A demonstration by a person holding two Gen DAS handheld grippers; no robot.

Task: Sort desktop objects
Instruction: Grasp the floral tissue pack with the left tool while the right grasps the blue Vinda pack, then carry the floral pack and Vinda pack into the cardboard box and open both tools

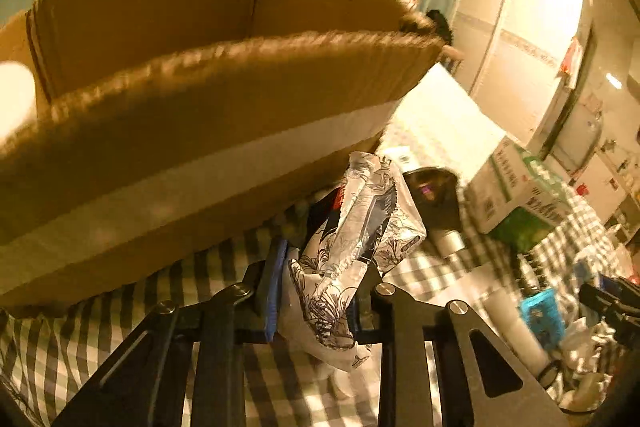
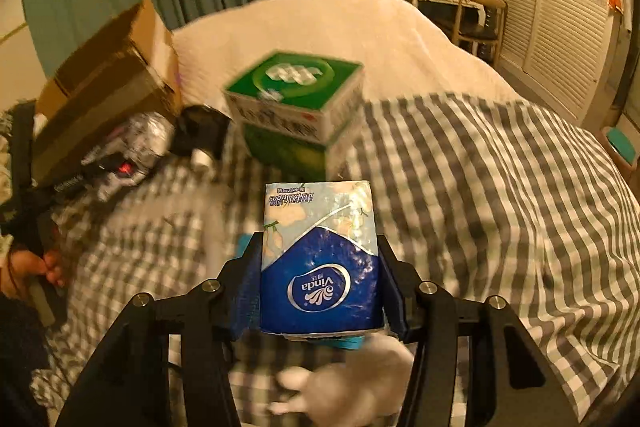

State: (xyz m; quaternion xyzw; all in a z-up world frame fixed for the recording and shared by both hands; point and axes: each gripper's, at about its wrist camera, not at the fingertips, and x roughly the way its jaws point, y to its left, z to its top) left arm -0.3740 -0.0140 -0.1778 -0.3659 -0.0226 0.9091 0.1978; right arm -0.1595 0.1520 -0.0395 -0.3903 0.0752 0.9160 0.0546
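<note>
Left wrist view showed the left gripper (image 1: pixel 316 291), two black metal arms with blue pads, its jaws closed on one crinkled plastic packet printed with a dark floral line drawing on white (image 1: pixel 356 239); the packet stood upright between the pads, its top poking past the fingertips and its lower end hanging beneath them. Just beyond it rose one large brown corrugated cardboard box (image 1: pixel 208 87), open at the top, with a rough fuzzy cut rim and a pale tape band across its near wall. To the right sat one green-and-white printed carton (image 1: pixel 520 195) on the grey-and-white checked bedspread (image 1: pixel 100 327), with a dark rounded object, too blurred to name, between carton and packet. Right wrist view showed the right gripper (image 2: pixel 320 279), of the same black metal with blue pads, its jaws clamped on the two sides of one soft rectangular pack of tissues in glossy blue-and-white wrap (image 2: pixel 320 259); the pack filled the gap between the pads and reached forward beyond them. Ahead lay the same carton, square-topped with a green lid, and at far left the cardboard box, tilted. A person's hand (image 2: pixel 28 267) gripped a handle at the left edge. Something pale and fuzzy lay blurred beneath the right gripper.
</note>
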